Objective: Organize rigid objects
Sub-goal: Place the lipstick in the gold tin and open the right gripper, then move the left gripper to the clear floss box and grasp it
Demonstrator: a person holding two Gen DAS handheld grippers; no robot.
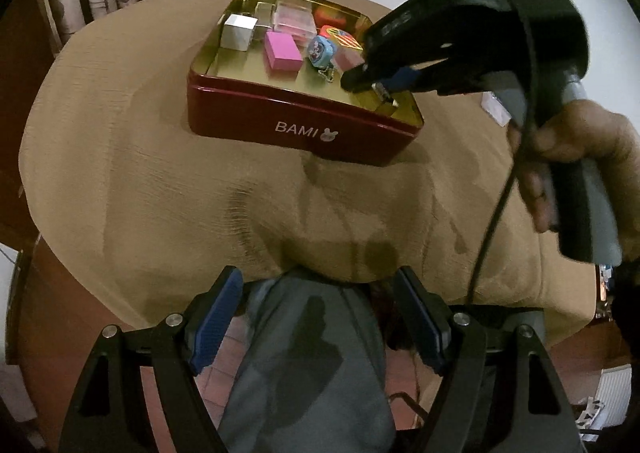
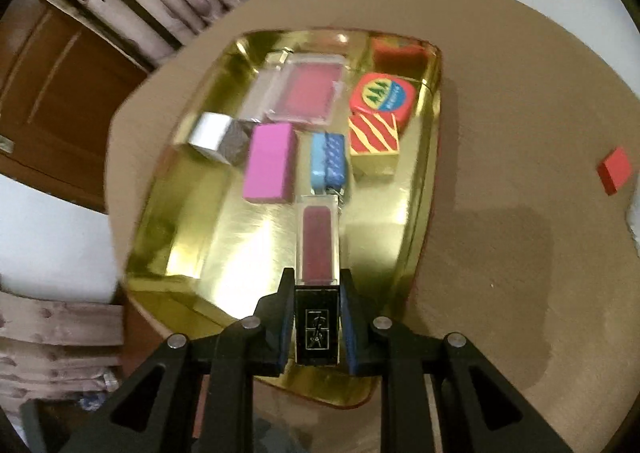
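Note:
A red tin marked BAMI, gold inside, sits on a tan-covered table. It holds a pink block, a silver cube, a clear pink case, a blue charm and red patterned blocks. My right gripper is shut on a lip gloss tube with a black cap, held over the tin's near end; it also shows in the left wrist view. My left gripper is open and empty, low at the table's front edge.
A small red block lies on the tablecloth to the right of the tin. A small pale item lies behind the right gripper. A wooden door and curtains stand behind the table.

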